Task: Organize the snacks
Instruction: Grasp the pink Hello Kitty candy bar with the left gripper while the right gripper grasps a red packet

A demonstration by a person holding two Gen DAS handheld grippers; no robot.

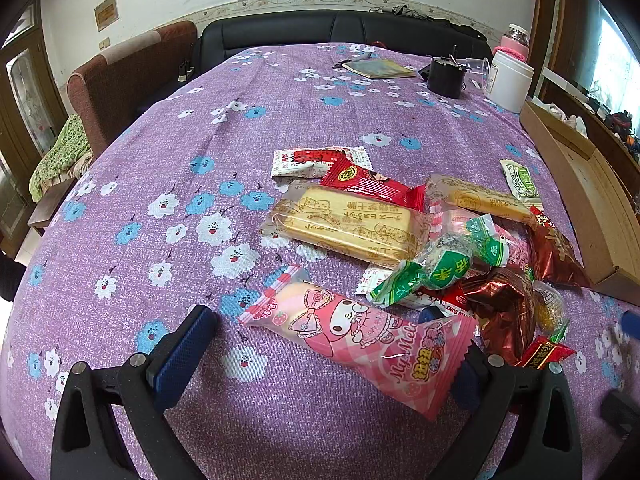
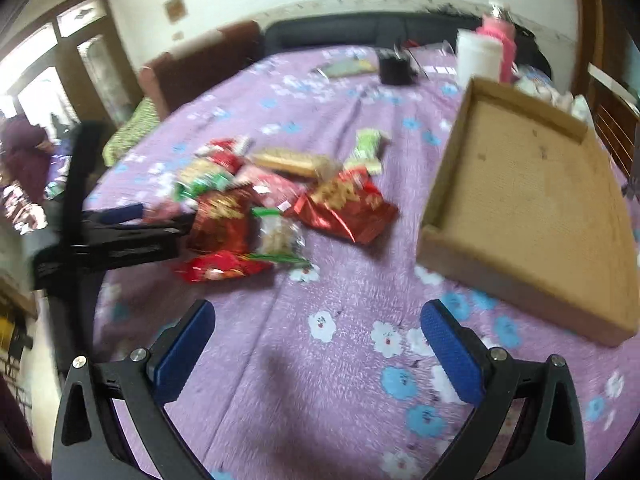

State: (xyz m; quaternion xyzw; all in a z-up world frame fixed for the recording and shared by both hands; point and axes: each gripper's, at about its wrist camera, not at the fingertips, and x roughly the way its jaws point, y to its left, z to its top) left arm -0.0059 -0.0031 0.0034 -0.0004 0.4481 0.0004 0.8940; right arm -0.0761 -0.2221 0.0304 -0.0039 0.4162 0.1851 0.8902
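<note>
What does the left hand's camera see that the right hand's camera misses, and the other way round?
Only the left view shows the pink snack packet lying between the open jaws of the left gripper, and sharp print on the biscuit packs. Only the right view shows the inside of the cardboard tray, with nothing in it, and the right gripper, jaws open over bare cloth. Both show the snack pile, the purple flowered tablecloth, the tray and the white jar.
</note>
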